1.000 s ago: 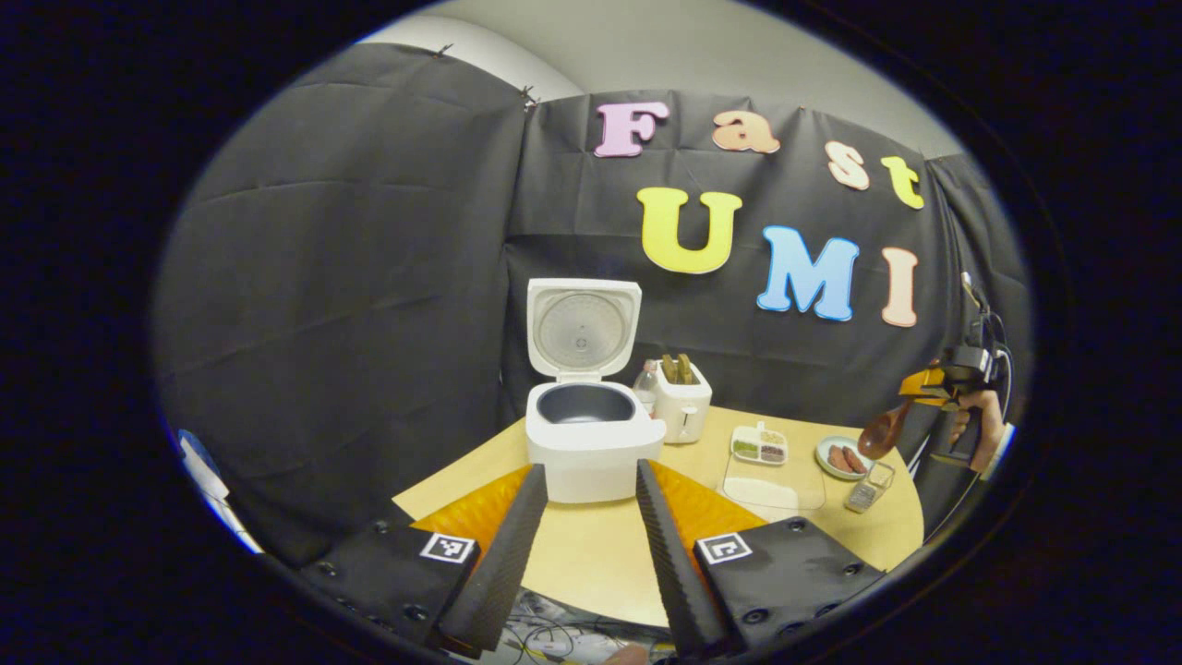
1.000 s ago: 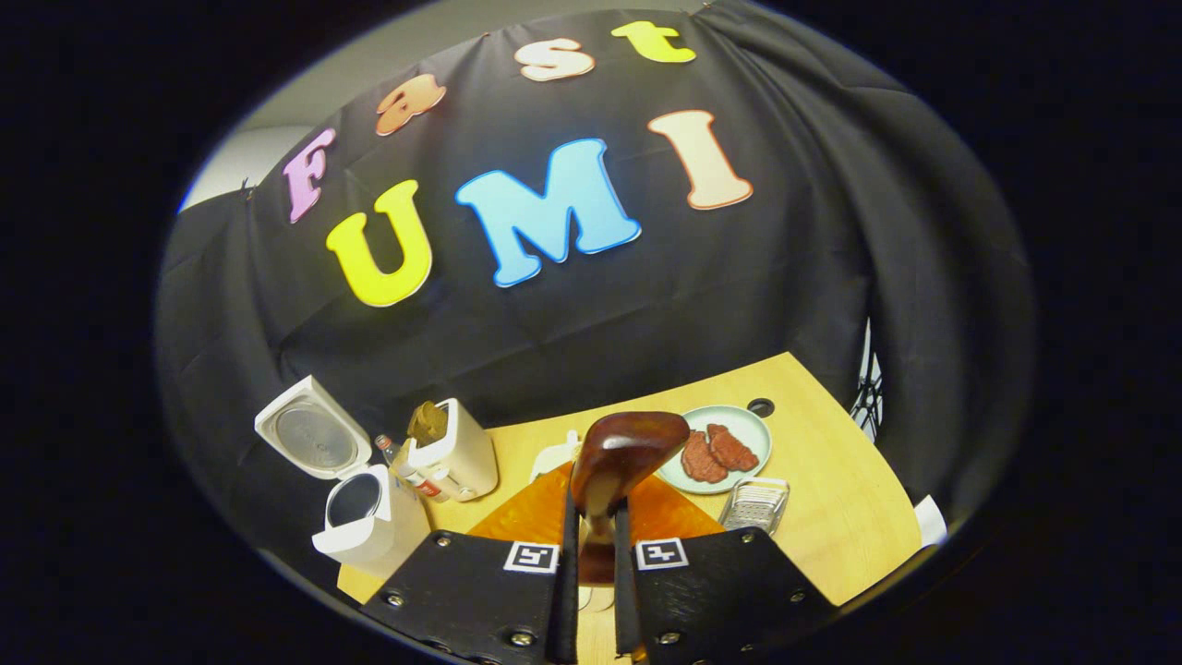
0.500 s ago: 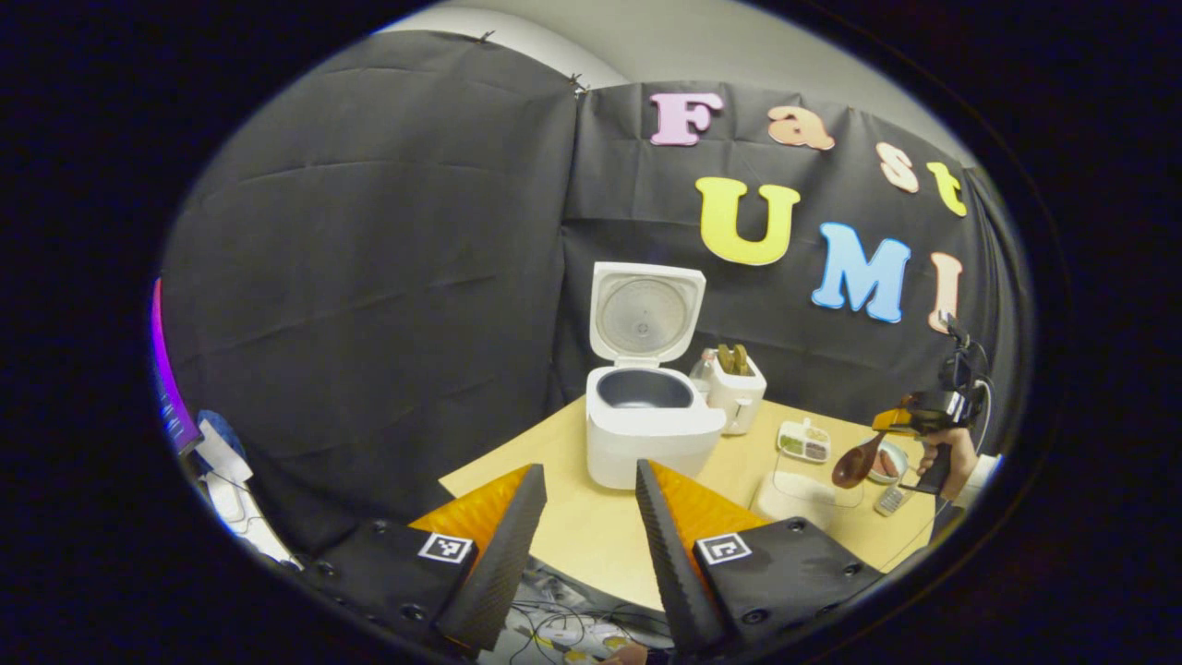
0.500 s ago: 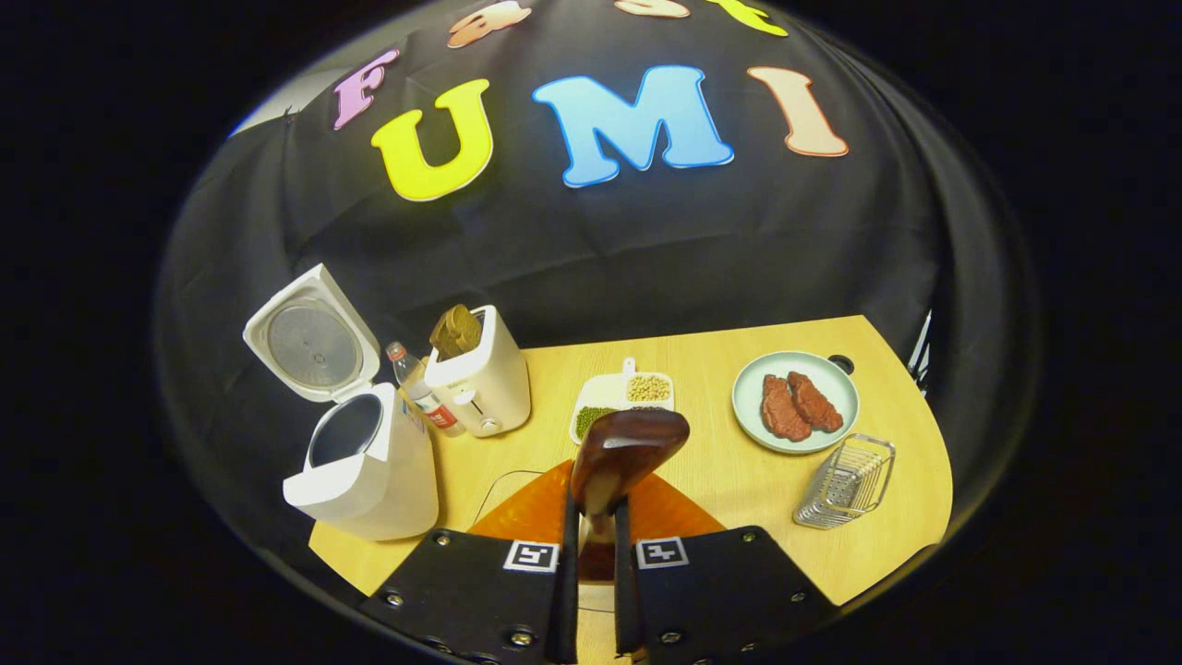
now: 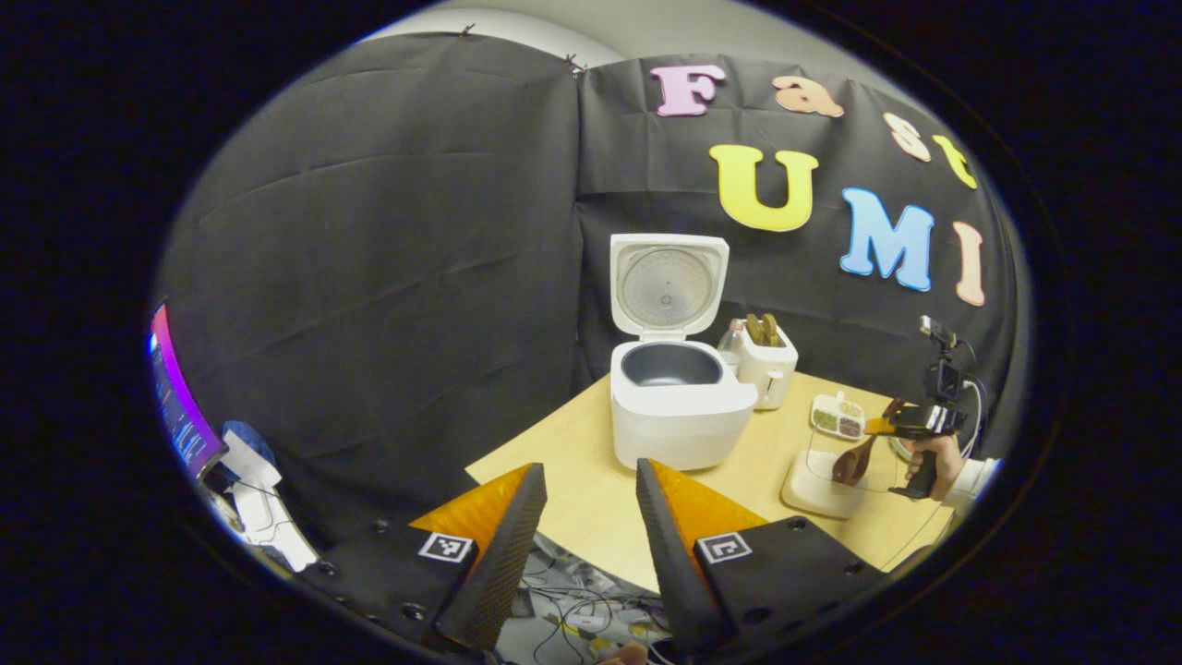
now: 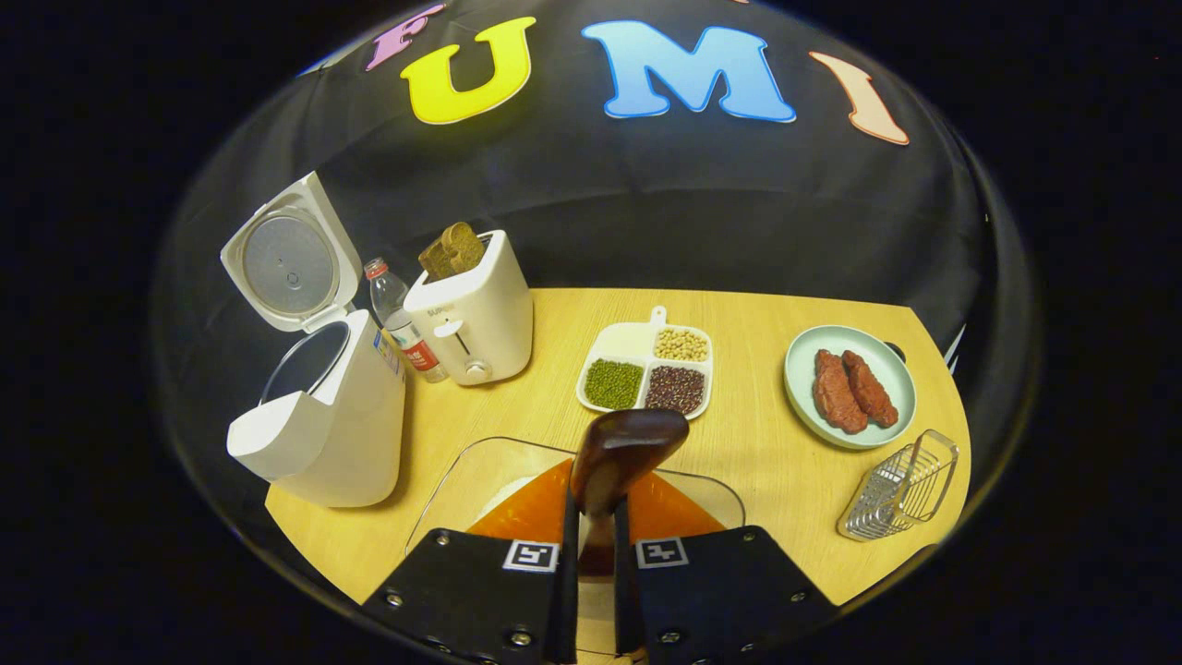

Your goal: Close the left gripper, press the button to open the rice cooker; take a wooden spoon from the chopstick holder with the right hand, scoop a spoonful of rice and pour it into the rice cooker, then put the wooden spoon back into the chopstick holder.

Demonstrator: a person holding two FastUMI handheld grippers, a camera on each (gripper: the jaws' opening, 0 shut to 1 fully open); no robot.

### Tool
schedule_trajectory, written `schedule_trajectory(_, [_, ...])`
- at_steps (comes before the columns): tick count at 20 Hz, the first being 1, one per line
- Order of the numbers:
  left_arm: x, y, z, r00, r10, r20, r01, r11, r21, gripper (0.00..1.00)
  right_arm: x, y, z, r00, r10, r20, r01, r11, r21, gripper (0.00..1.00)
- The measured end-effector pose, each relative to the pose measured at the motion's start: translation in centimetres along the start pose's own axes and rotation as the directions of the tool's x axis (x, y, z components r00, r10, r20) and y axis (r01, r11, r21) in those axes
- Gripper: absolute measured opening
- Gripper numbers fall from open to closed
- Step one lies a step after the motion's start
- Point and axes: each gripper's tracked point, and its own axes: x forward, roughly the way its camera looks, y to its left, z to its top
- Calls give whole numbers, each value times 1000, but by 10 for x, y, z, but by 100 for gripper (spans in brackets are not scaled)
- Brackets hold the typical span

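Desk [image 6: 517, 314] of light wood carries all items, set against the black cloth wall. Rice cooker [image 6: 319, 425], white, stands at the desk's left end in the right gripper view with its lid [image 6: 282, 263] raised upright and the dark inner pot [image 5: 671, 364] exposed. Toaster [image 6: 471, 305], white, stands just beside the cooker with brown slices in its slots; a small water bottle [image 6: 399, 319] sits between the two. Clear glass container [image 6: 471, 471] lies at the near edge, directly below the right claw; its contents look pale but cannot be identified with certainty. Round plate [image 6: 803, 388] with two red meat pieces rests toward the right, near a wire basket [image 6: 900, 485] at the desk's right edge. Divided tray [image 6: 646, 369] of green, dark and pale beans lies between toaster and plate.

Right claw [image 6: 596, 517] has its fingers drawn narrow and pressed on the handle of the wooden spoon [image 6: 623, 448]; the spoon bowl points forward, above the glass container's far rim. In the left gripper view, a hand [image 5: 928, 457] holds this claw over the container.

Left claw [image 5: 582, 545] stands wide apart, gripping nothing, well back from the cooker at the near desk edge.
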Motion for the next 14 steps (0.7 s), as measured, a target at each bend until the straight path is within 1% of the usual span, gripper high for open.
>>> schedule_trajectory(1, [-1, 1, 1, 1000, 4, 0, -4, 1000, -1, 69, 2, 4, 0, 1000, 5, -1, -5, 1000, 0, 16])
schedule_trajectory(3, [1, 0, 3, 1000, 7, 5, -7, 1000, -9, 78, 4, 15, -5, 999, 26, -21, -26, 1000, 2, 17])
schedule_trajectory(7, [0, 1, 8, 1000, 17, 24, -16, 1000, -12, 79, 5, 34, -9, 997, 64, -45, -62, 997, 56, 16])
schedule_trajectory(8, [-2, 3, 9, 999, 20, 28, -20, 1000, -14, 73, 5, 38, -9, 996, 74, -51, -71, 995, 63, 16])
schedule_trajectory(9, [-3, 5, 6, 999, 25, 26, -24, 1000, -14, 73, 6, 43, -11, 995, 85, -57, -81, 994, 71, 16])
schedule_trajectory(10, [-4, 6, 5, 999, 28, 26, -28, 999, -18, 69, 5, 47, -11, 993, 99, -64, -93, 992, 84, 16])
schedule_trajectory(11, [-5, 7, 5, 999, 32, 25, -31, 999, -24, 78, 5, 52, -12, 992, 110, -69, -103, 990, 96, 16])
schedule_trajectory(13, [-8, 8, 4, 999, 37, 26, -36, 999, -32, 69, 4, 55, -12, 990, 122, -74, -114, 988, 108, 16])
schedule_trajectory(14, [-9, 9, 5, 999, 39, 28, -38, 999, -33, 78, 2, 54, -11, 990, 124, -71, -116, 988, 107, 16])
